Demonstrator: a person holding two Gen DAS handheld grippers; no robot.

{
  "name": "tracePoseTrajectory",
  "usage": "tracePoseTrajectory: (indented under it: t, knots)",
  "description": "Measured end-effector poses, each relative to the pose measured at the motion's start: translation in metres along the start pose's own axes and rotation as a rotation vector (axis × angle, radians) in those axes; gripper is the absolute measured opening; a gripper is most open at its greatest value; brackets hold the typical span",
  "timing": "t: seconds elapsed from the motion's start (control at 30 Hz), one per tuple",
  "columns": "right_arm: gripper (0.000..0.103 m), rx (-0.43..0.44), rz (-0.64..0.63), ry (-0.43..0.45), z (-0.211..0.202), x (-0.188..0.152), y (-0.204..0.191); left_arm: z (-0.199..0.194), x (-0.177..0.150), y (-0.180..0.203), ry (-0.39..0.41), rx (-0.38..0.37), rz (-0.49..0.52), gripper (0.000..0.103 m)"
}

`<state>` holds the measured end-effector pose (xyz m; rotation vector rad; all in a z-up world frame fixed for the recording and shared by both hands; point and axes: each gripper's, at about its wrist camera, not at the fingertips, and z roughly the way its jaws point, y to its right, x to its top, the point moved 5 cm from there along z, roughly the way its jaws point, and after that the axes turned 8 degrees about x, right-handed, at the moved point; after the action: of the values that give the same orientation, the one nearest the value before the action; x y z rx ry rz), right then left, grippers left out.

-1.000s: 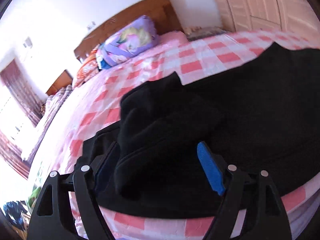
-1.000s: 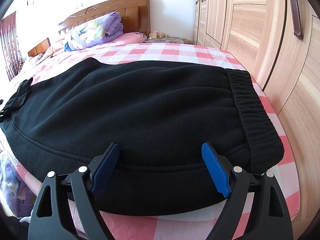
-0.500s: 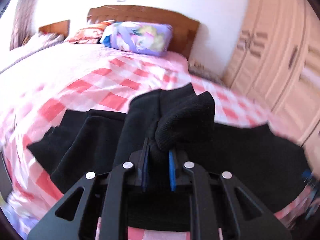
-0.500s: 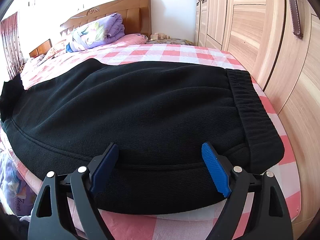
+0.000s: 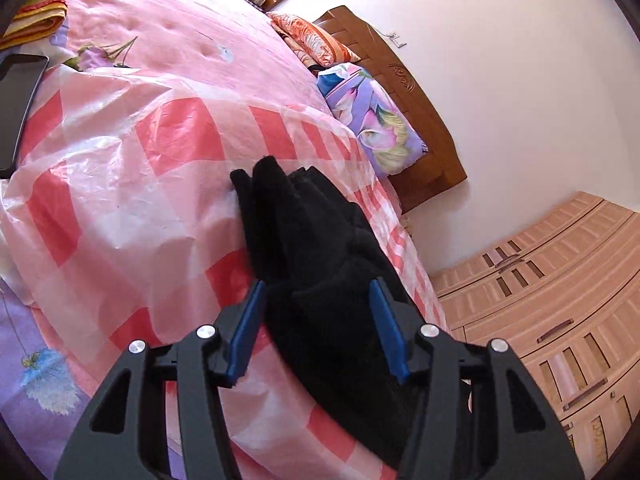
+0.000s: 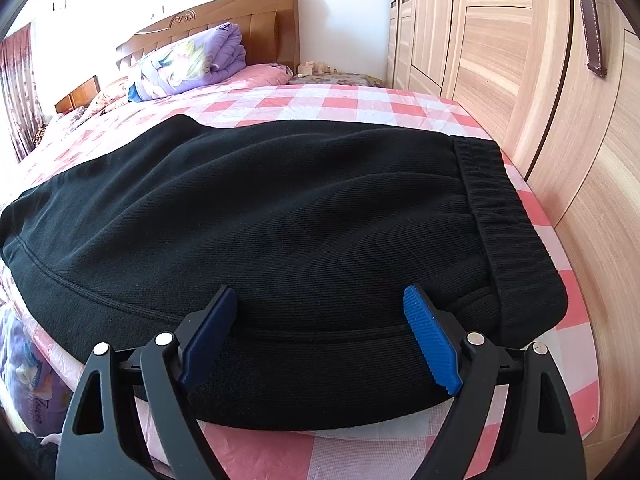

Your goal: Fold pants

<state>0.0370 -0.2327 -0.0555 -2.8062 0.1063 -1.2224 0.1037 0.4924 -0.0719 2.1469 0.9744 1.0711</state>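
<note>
Black pants (image 6: pixel 304 216) lie spread on the pink checked bed, with the ribbed waistband (image 6: pixel 504 216) at the right, toward the wardrobe. My right gripper (image 6: pixel 320 300) is open, its blue pads over the near edge of the pants close to the waistband. In the left wrist view the leg end of the pants (image 5: pixel 312 248) lies bunched in thick folds on the checked sheet. My left gripper (image 5: pixel 318 292) is open, its pads on either side of the bunched cloth without pinching it.
A wooden headboard (image 6: pixel 224 20) and a purple floral quilt (image 6: pixel 188 64) are at the head of the bed. A wardrobe (image 6: pixel 520 60) stands close along the right side. A dark tablet (image 5: pixel 18 100) lies on the bed at the far left.
My left gripper was shut on the pant leg half a second ago. It is now open, and its view has swung round. The leg end now rests on the bed. The right gripper has not moved.
</note>
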Motion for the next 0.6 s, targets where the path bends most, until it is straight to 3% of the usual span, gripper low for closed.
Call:
tracePoseTrajectory:
  t: [0.1,0.13,0.17,0.3,0.33,0.37,0.43,0.5,0.53,0.57,0.6]
  knots:
    - [0.083,-0.003,0.000,0.000,0.001,0.000,0.000,0.003,0.003,0.003,0.005,0.024,0.007,0.053]
    - [0.083,-0.003,0.000,-0.001,0.001,0.000,0.000,0.004,0.008,0.003,0.015,0.029,0.002,0.050]
    - [0.083,-0.003,0.000,0.000,0.001,0.000,0.000,0.005,0.014,0.002,0.025,0.033,-0.002,0.040]
    - [0.083,-0.003,0.000,0.004,0.001,0.001,0.000,0.009,0.027,0.007,0.022,0.045,0.015,0.036]
    - [0.083,-0.003,-0.001,0.005,0.001,0.001,0.000,0.012,0.029,0.011,0.015,0.067,0.041,0.029]
    - [0.083,-0.003,-0.001,0.006,0.001,0.001,0.000,0.012,0.030,0.012,0.016,0.092,0.072,0.006]
    - [0.083,-0.001,-0.003,0.006,0.001,0.001,0.001,0.003,0.033,0.027,0.068,0.106,0.173,0.005]
    - [0.083,-0.001,-0.002,0.008,0.001,0.001,0.001,-0.019,0.038,0.043,0.166,0.027,0.217,0.005]
    - [0.083,-0.002,-0.001,0.009,0.001,0.000,0.001,-0.023,0.041,0.043,0.188,0.032,0.212,0.005]
    - [0.083,-0.002,-0.001,0.010,0.001,0.000,0.001,-0.022,0.044,0.037,0.187,0.075,0.200,0.005]
    - [0.083,-0.002,-0.002,0.011,0.001,0.000,0.001,-0.009,0.045,0.025,0.147,0.172,0.200,0.005]
